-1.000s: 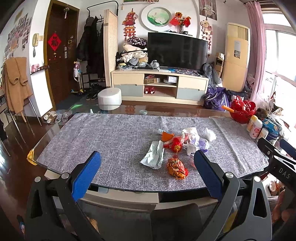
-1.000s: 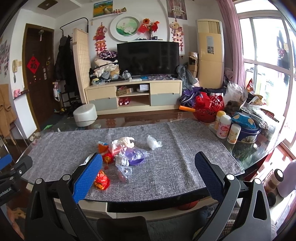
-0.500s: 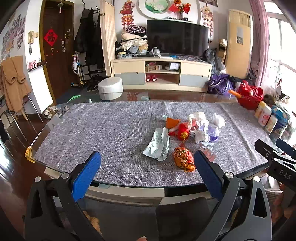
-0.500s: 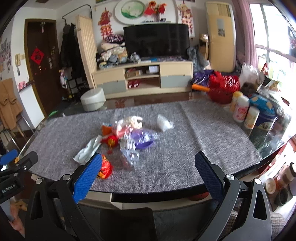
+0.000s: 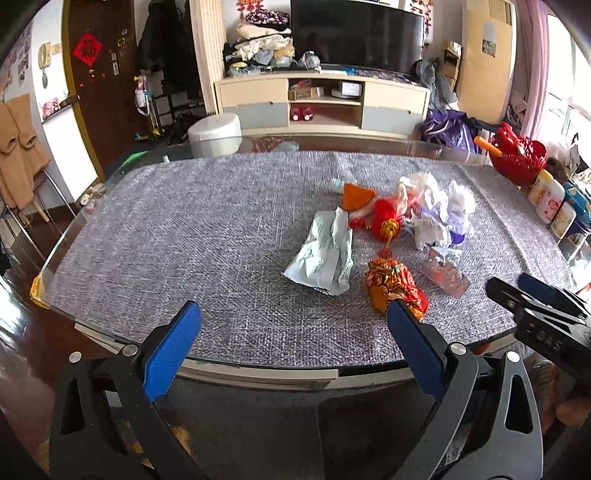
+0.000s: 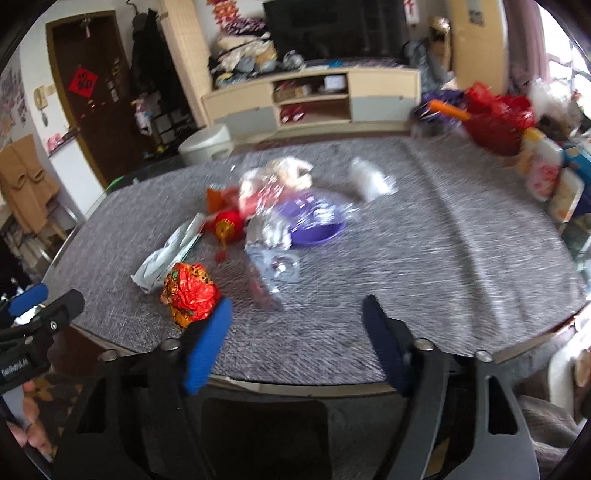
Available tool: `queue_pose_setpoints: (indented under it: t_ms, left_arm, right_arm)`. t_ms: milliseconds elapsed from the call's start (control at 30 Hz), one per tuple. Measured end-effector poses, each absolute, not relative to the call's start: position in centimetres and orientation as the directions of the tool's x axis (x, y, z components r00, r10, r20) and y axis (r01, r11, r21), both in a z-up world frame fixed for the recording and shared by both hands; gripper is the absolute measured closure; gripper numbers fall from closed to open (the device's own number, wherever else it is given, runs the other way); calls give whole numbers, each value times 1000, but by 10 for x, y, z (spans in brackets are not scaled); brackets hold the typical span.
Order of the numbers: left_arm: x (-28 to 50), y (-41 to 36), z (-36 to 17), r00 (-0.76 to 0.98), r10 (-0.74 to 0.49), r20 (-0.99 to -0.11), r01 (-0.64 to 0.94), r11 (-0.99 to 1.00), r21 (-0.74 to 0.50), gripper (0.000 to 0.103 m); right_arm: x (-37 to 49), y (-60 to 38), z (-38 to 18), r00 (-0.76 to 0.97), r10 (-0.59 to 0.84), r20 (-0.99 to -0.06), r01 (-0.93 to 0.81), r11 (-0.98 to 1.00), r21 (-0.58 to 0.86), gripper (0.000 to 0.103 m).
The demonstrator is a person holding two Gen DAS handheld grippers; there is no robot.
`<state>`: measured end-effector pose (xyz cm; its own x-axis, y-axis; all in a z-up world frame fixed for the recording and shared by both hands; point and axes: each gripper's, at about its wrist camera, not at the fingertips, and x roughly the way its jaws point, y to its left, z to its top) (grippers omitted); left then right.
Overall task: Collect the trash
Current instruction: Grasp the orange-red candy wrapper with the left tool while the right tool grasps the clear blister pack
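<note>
1. Trash: crumpled red-and-gold foil wrapper (image 5: 393, 286), pale grey plastic pouch (image 5: 323, 256), clustered at your one o'clock on grey woven tablecloth (image 5: 184, 236), unsorted.
2. Left gripper (image 5: 291, 332): spread wide, empty, poised for approach.
3. Right gripper (image 6: 295, 326): spread wide, empty, nearest the foil.

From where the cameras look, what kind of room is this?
Most likely a home living room. A large television stands on a low cabinet, coats hang near the entrance door, and a cloth-covered glass table fills the foreground.

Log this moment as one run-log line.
phase: approach | left gripper: open, empty | right gripper: open, empty | trash: on table, untouched
</note>
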<state>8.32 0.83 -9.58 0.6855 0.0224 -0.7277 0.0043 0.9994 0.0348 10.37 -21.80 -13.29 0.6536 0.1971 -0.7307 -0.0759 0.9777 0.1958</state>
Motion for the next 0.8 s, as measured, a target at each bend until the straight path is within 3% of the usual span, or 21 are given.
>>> queue_pose_setpoints:
  t_ms: [200, 533, 600, 800]
  left_arm:
    - [95, 7, -110, 663, -13, -748, 25, 1000, 4, 8]
    - [112, -13, -125, 638, -132, -759, 110, 991, -80, 8]
    - [118, -18, -131, 620, -171, -766, 130, 985, -114, 9]
    - [133, -33, -145, 581, -211, -786, 172, 976, -135, 27]
  right_arm:
    - [124, -199, -151, 611, 228, -759, -130, 974, 187, 57]
    - [139, -206, -172, 578, 255, -775, -131, 966, 221, 59]
    - [138, -209, -172, 585, 247, -772, -133, 969, 209, 75]
    - [130, -229, -167, 605, 243, -758, -115, 969, 219, 81]
